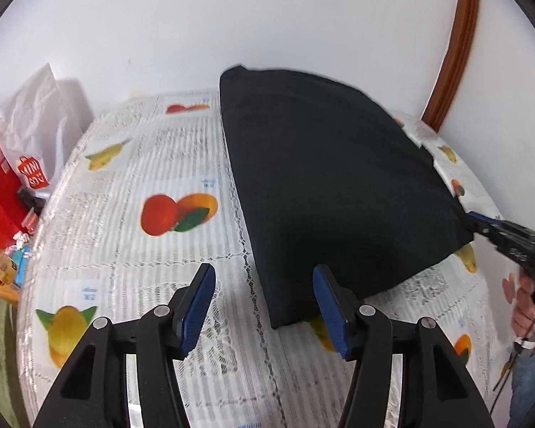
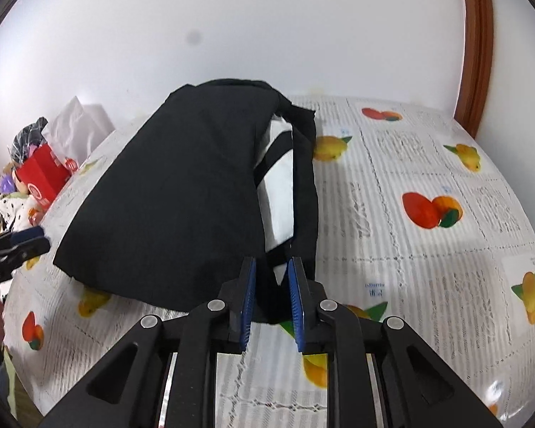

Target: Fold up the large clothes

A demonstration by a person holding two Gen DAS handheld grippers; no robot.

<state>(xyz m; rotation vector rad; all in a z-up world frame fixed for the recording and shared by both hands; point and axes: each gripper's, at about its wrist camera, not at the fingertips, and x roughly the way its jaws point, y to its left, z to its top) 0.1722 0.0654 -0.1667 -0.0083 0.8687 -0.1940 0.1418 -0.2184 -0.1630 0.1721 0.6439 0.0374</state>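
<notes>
A black garment (image 1: 339, 185) lies folded on a table with a fruit-print cloth (image 1: 142, 185). In the right wrist view the garment (image 2: 174, 199) shows a white panel with black stripes (image 2: 278, 185) at its right edge. My left gripper (image 1: 264, 278) is open and empty, at the garment's near left corner, one pad over the cloth. My right gripper (image 2: 271, 274) has its jaws a narrow gap apart around the garment's near edge; it also shows in the left wrist view (image 1: 481, 224) at the garment's right corner. The left gripper shows in the right wrist view (image 2: 35, 239) beside the garment's left corner.
Red bags (image 1: 0, 178) and white paper (image 1: 42, 107) clutter the table's left end against the white wall. A brown wooden door frame (image 1: 456, 46) stands at the right. The tablecloth (image 2: 428, 214) stretches right of the garment.
</notes>
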